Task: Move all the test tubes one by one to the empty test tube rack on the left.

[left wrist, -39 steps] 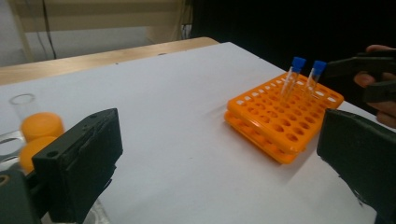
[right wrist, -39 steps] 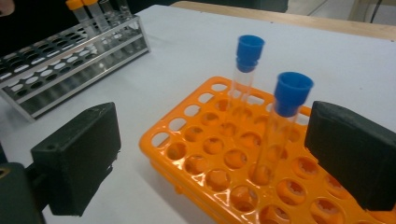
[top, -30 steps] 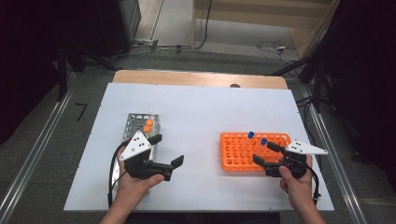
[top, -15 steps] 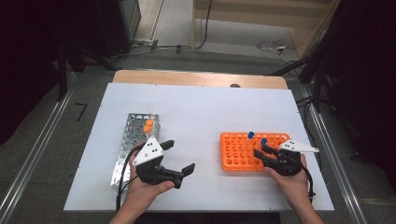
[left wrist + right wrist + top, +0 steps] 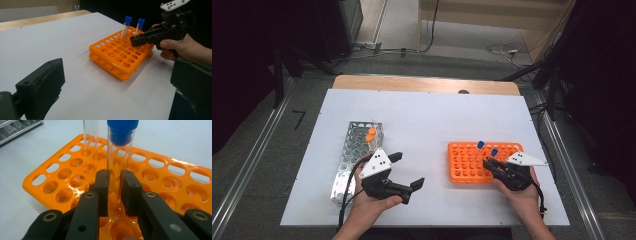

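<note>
Right gripper [image 5: 113, 182] just clamped blue-capped tube [image 5: 117, 157] in orange rack [image 5: 462, 162]; white table [image 5: 432, 120], dark room.

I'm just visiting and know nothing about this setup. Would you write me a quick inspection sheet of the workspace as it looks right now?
Surface: white table, wooden strip along its far edge.
Job's things: orange rack with two blue-capped tubes; the right gripper grips the nearer tube, still standing in its hole.
Clutter: metal rack at the left with orange-capped tubes.
Grippers: right gripper has just closed on the tube; left gripper open, holding nothing, above the table.
Cables: black cable trailing from the left gripper; more on the floor behind.
Surroundings: dark room, grey floor, metal rails either side.
</note>
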`<state>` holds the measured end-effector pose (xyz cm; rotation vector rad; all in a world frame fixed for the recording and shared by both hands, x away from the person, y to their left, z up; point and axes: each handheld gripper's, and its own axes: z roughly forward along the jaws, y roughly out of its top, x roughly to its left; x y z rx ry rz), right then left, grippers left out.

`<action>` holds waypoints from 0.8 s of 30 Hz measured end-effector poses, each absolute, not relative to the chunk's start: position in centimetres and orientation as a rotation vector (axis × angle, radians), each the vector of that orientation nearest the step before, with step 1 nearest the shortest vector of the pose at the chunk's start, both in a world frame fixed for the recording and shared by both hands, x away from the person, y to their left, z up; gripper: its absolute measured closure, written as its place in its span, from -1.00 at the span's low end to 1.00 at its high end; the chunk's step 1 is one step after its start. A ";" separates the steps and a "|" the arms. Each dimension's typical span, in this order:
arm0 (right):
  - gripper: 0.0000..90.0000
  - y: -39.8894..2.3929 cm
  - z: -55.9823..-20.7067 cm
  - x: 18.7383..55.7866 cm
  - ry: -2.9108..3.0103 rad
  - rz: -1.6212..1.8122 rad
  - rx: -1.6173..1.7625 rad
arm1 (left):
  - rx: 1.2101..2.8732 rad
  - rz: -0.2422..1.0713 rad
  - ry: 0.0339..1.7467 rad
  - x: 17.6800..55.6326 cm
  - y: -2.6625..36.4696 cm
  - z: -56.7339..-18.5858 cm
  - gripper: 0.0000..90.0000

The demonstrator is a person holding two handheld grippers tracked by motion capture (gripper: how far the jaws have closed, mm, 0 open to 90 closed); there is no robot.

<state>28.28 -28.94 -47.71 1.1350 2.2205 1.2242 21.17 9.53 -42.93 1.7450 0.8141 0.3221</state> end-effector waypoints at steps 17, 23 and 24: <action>0.66 -29.6 -46.4 27.6 2.155 1.304 1.106 | 1.752 0.316 0.806 21.2 9.3 -43.1 -0.98; 0.66 -29.9 -45.3 26.8 2.117 1.322 1.095 | 1.745 0.315 0.802 21.1 9.4 -43.0 -0.98; 0.66 -29.8 -45.1 26.7 2.115 1.328 1.090 | 1.746 0.314 0.802 21.1 9.4 -42.9 -0.98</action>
